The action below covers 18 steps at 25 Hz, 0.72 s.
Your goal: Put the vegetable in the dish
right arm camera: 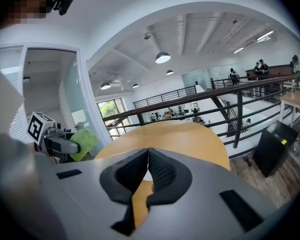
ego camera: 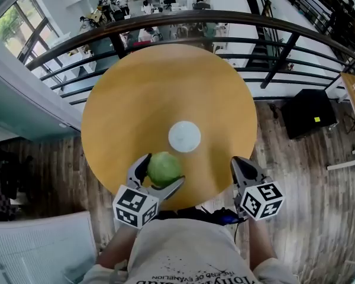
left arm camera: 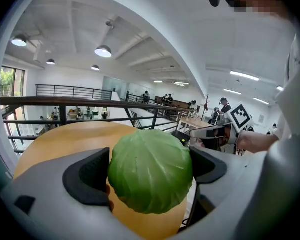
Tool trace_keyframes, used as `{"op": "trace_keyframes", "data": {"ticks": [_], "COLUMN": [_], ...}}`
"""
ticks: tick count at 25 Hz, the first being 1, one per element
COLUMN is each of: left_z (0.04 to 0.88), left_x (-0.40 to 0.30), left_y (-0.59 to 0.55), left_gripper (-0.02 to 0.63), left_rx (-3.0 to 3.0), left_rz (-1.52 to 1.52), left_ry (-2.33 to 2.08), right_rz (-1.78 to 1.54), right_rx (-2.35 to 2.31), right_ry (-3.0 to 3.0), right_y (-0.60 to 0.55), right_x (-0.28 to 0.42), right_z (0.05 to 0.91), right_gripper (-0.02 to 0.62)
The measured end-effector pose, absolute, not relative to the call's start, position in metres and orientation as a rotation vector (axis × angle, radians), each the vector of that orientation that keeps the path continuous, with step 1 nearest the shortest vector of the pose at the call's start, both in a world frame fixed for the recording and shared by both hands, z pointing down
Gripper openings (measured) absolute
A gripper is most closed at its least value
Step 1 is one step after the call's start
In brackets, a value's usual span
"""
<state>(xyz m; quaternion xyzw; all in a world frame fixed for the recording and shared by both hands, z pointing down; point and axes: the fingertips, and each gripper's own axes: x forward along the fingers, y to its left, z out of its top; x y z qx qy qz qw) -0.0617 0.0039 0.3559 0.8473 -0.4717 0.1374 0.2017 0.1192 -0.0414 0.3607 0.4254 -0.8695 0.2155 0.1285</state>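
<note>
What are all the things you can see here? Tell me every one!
cabbage: one, green, gripped between the left claw's jaws over the table's near edge
dish: one, white, small and round, empty, in the middle of the table
table: one, yellow-brown wood, round, in front of the person
railing: one, black, curving behind the table
black box: one, black, on the wooden floor to the right
left claw: one, grey, shut on the cabbage
right claw: one, grey, jaws together, empty, at the table's near right edge
</note>
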Motion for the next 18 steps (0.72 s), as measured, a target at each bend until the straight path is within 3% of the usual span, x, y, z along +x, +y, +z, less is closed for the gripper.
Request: {"op": "trace_keyframes", "data": {"ticks": [18], "left_z": [0.373], "left_x": [-0.074], "left_y": [-0.040], "left_gripper": [0.488], "left_rx": [2.372], "left_rz": [0.508], "left_ry": [-1.255], "right_rz": [0.705], "right_rx": [1.277], "right_ry": [-2.470], "right_y": [-0.068], "right_x": [0.109], "right_z": [0.373], "right_gripper": [0.026]}}
